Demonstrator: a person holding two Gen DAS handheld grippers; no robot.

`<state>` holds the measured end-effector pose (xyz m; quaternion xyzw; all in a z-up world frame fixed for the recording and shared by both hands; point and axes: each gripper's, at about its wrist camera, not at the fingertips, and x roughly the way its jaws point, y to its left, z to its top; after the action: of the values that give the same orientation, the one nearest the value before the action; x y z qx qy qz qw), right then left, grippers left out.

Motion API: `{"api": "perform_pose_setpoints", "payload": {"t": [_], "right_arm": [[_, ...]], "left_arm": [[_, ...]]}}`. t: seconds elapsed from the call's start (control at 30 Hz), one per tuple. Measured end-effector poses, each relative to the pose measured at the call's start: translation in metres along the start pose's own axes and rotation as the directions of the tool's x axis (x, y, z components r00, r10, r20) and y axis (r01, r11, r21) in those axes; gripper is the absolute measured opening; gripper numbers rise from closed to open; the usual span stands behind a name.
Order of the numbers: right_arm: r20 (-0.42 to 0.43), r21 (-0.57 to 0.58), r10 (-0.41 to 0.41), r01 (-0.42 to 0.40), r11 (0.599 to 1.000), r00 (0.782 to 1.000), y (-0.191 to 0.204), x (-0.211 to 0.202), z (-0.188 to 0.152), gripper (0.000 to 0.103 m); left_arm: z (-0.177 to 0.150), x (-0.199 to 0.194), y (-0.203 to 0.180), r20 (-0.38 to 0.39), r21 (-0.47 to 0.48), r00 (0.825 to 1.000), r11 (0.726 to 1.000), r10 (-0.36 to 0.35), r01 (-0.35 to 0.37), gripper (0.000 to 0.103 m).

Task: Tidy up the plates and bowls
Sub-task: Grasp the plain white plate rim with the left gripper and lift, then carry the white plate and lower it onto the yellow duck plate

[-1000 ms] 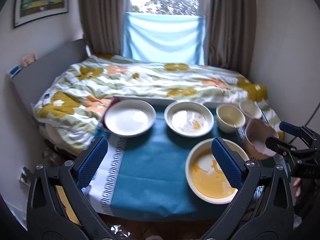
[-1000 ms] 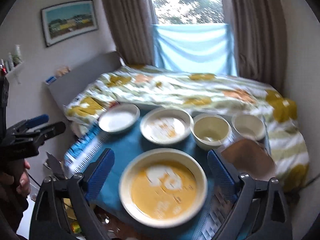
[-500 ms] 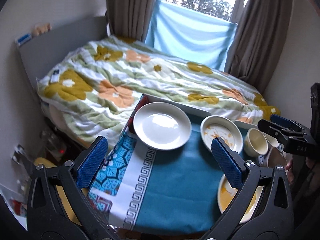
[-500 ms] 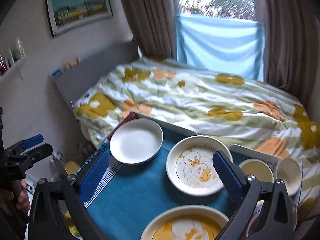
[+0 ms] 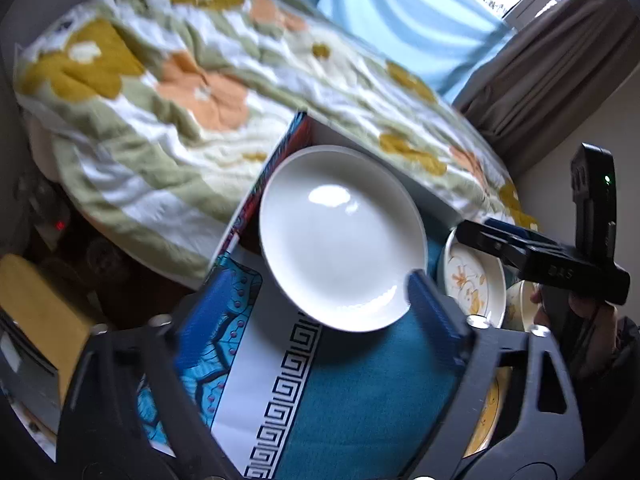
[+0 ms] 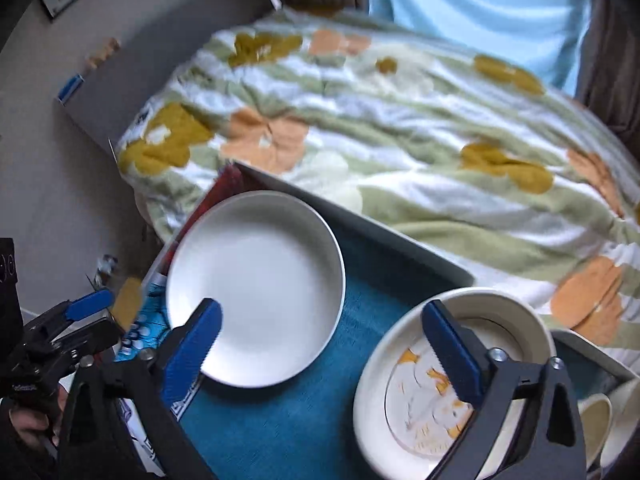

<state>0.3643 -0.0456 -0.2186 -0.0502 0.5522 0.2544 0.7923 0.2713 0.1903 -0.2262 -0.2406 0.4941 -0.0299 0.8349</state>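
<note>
while a rumpled floral quilt [image 6: 400,128] fills the background, one teal woven cloth [image 6: 288,420] covers the table up to its grey back edge. on it, two glossy round dishes: a plain white plate [image 6: 256,284] by the left edge and a flower-printed bowl [image 6: 404,392] right of it, bare cloth between. left gripper [image 5: 320,304] and right gripper [image 6: 320,344] hover, jaws wide but narrowing, gripping nothing.
</note>
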Motion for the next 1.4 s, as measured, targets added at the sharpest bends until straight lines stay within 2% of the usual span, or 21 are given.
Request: {"api": "perform_pose_setpoints", "payload": {"t": [0.07, 0.17, 0.2, 0.27, 0.4, 0.47, 0.6, 0.67, 0.87, 1.4], "right_arm": [[-0.05, -0.016, 0.001, -0.002, 1.0, 0.999, -0.003, 0.019, 0.005, 0.077], [-0.106, -0.045, 0.006, -0.011, 0.999, 0.994, -0.006, 0.043, 0.009, 0.066], [-0.119, -0.048, 0.007, -0.013, 0.999, 0.993, -0.007, 0.05, 0.011, 0.064], [-0.143, -0.041, 0.019, -0.025, 0.999, 0.989, -0.012, 0.06, 0.012, 0.057], [-0.17, -0.034, 0.057, -0.064, 0.997, 0.984, -0.015, 0.075, 0.013, 0.046], [-0.179, -0.034, 0.066, -0.073, 0.997, 0.982, -0.014, 0.079, 0.015, 0.036], [-0.179, -0.028, 0.081, -0.087, 0.996, 0.98, -0.014, 0.082, 0.018, 0.03], [-0.183, -0.023, 0.093, -0.099, 0.995, 0.979, -0.013, 0.084, 0.019, 0.022], [-0.176, -0.009, 0.101, -0.104, 0.994, 0.979, -0.015, 0.086, 0.019, 0.019], [-0.131, -0.001, 0.085, -0.086, 0.996, 0.988, -0.012, 0.076, 0.017, 0.018]], "left_arm": [[0.003, 0.02, 0.005, -0.03, -0.012, 1.0, 1.0, -0.006, 0.006, 0.077], [0.006, 0.037, 0.008, -0.052, -0.018, 0.999, 1.0, -0.01, 0.009, 0.069], [0.006, 0.041, 0.009, -0.057, -0.019, 0.998, 1.0, -0.007, 0.005, 0.068], [0.009, 0.052, 0.012, -0.072, -0.026, 0.997, 1.0, -0.006, 0.004, 0.059], [0.013, 0.061, 0.015, -0.083, -0.035, 0.996, 0.999, 0.015, -0.018, 0.051], [0.014, 0.064, 0.019, -0.09, -0.04, 0.996, 0.999, 0.019, -0.023, 0.046], [0.015, 0.068, 0.024, -0.101, -0.045, 0.994, 0.998, 0.04, -0.045, 0.034], [0.014, 0.07, 0.027, -0.105, -0.05, 0.993, 0.997, 0.047, -0.053, 0.027], [0.013, 0.073, 0.034, -0.103, -0.047, 0.992, 0.995, 0.08, -0.085, 0.01], [0.014, 0.065, 0.018, -0.068, 0.04, 0.984, 0.986, 0.167, -0.164, 0.011]]}}
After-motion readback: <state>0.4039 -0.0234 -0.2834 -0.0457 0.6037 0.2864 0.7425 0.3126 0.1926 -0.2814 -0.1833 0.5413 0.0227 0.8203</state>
